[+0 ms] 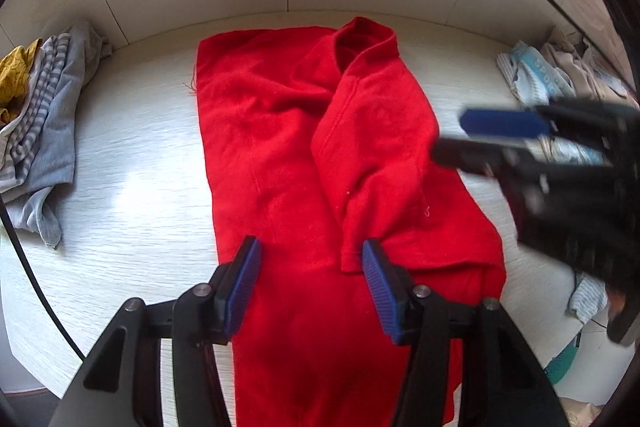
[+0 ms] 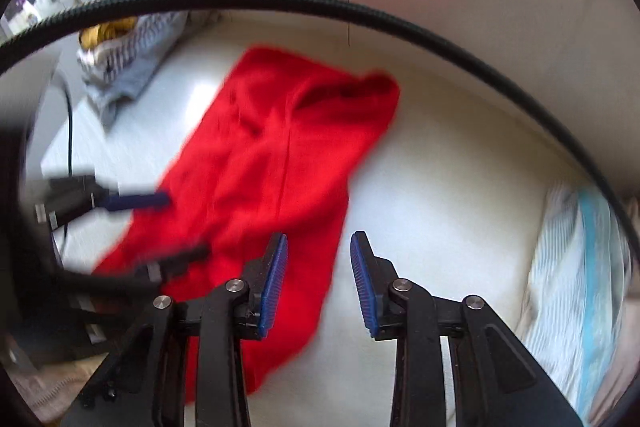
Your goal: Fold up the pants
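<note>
Pale wooden desk point(image 1: 132, 211) carries red pants point(image 1: 304, 155) mid-frame, one leg folded over. Left claw point(image 1: 312, 287) and right claw point(image 2: 319, 279) both gape, holding nothing. Light-blue cloth point(image 1: 536, 75) at right reads "spo".

Black-framed claw point(image 1: 310, 287) with ribbed blue pads point(image 1: 242, 289), silver pivot screws, black cable point(image 2: 360, 7)

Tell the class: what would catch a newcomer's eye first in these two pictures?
The bright red pants dominate, spread along the middle of the pale table, with one part folded over on top. Next come the blue-padded grippers above them: the left gripper open over the cloth, the right gripper open near its edge. Rumpled clothes sit at the table's sides.
</note>
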